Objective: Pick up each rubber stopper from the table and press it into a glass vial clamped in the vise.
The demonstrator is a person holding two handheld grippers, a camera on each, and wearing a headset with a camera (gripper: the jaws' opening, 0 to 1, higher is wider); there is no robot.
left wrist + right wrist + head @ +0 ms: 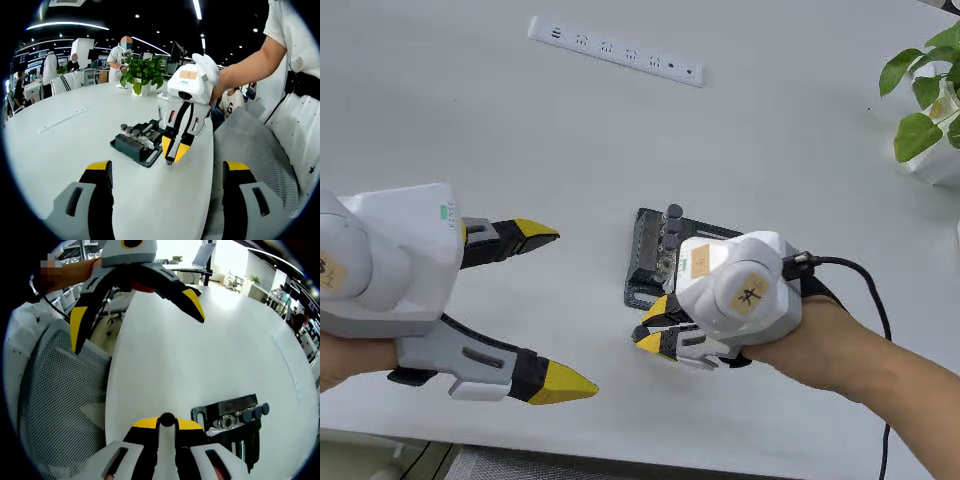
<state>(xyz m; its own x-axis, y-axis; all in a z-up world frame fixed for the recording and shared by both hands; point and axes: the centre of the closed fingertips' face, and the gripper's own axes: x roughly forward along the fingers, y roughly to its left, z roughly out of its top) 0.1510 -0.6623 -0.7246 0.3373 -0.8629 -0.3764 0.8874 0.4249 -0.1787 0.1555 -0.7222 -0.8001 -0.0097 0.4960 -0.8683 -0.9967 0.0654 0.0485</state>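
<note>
Stopper (166, 419) clamped in right gripper (650, 328), mostly hidden between its tips.
Left gripper (552, 306) released, jaws wide, near table (470, 120) front edge; vise (642, 270) just past right gripper, vials (671, 238) partly covered; power strip (615, 48) far back.

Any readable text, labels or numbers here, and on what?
No text can be quoted.
Two tan stickers on the white right gripper: handwritten marks, too blurred to read.
Tan sticker on the white left gripper: cut off, unreadable.
Small green label there: too small.

Dark stopper (166, 419) in right claw (654, 325); vials (672, 232) upright in vise (642, 265).
</note>
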